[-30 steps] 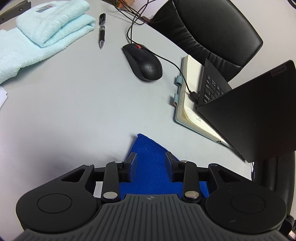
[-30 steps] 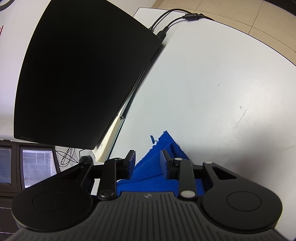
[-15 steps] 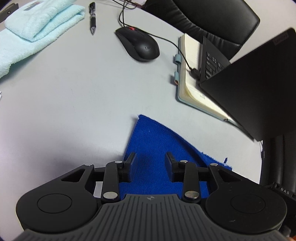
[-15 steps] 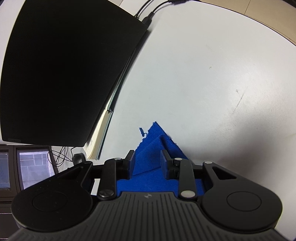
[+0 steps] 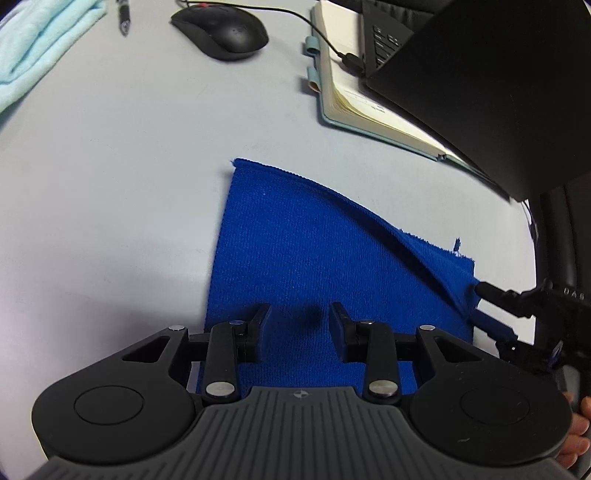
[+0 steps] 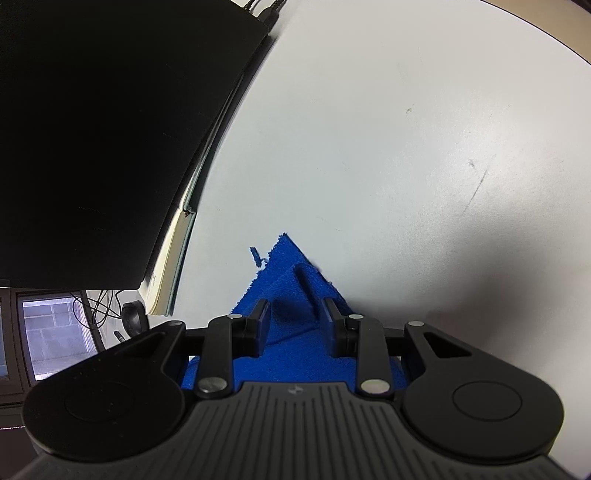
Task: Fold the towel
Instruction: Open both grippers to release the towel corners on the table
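The blue towel (image 5: 317, 258) lies on the pale grey table (image 5: 110, 177), and both of my grippers hang over it. My left gripper (image 5: 299, 325) has its jaws parted, with nothing but flat blue cloth showing in the gap between them. My right gripper (image 6: 293, 321) also has its jaws apart, and a raised ridge of the towel (image 6: 295, 295) runs up between the fingers without being pinched. In the left wrist view, the right gripper's (image 5: 495, 295) dark fingertips sit at the towel's right-hand corner, where the cloth is lifted into a fold; I cannot tell from there whether they touch it.

Outward from the towel, its far edge runs diagonally, with a loose thread at the right corner. Beyond that edge lies an open notebook (image 5: 354, 96) with a black laptop (image 5: 480, 85) resting on it. A black wired mouse (image 5: 225, 33) sits further back, a pen (image 5: 123, 18) just beside it, and a light blue towel (image 5: 33, 48) at the far left.
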Demonstrator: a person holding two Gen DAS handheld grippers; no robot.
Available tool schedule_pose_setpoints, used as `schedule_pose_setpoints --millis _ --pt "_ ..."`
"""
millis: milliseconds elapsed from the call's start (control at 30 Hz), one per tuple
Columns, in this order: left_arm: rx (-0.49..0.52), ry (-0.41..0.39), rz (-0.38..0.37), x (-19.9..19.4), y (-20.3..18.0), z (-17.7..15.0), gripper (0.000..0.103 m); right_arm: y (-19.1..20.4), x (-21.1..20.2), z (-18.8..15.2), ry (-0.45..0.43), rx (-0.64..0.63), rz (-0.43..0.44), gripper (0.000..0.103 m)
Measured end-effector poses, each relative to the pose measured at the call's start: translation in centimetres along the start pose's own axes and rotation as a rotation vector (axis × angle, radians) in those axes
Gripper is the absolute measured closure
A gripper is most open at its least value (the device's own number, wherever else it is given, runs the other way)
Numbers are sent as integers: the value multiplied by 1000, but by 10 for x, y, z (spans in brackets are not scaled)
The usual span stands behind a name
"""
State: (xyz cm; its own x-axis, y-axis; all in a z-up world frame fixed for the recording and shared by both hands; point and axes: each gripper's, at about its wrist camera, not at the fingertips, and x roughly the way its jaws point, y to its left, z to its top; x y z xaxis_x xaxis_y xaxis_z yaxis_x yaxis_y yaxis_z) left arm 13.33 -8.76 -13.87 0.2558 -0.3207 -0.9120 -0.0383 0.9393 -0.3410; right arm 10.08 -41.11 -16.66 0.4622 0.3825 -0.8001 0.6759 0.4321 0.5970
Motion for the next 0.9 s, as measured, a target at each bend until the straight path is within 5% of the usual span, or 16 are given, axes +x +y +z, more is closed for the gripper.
schedule_pose_setpoints --millis 467,900 --pt "65 3 11 -3 -3 1 67 10 -9 2 -105 -36 85 72" --pt "50 -33 21 -27 12 -1 66 7 -30 1 -64 -150 -15 72"
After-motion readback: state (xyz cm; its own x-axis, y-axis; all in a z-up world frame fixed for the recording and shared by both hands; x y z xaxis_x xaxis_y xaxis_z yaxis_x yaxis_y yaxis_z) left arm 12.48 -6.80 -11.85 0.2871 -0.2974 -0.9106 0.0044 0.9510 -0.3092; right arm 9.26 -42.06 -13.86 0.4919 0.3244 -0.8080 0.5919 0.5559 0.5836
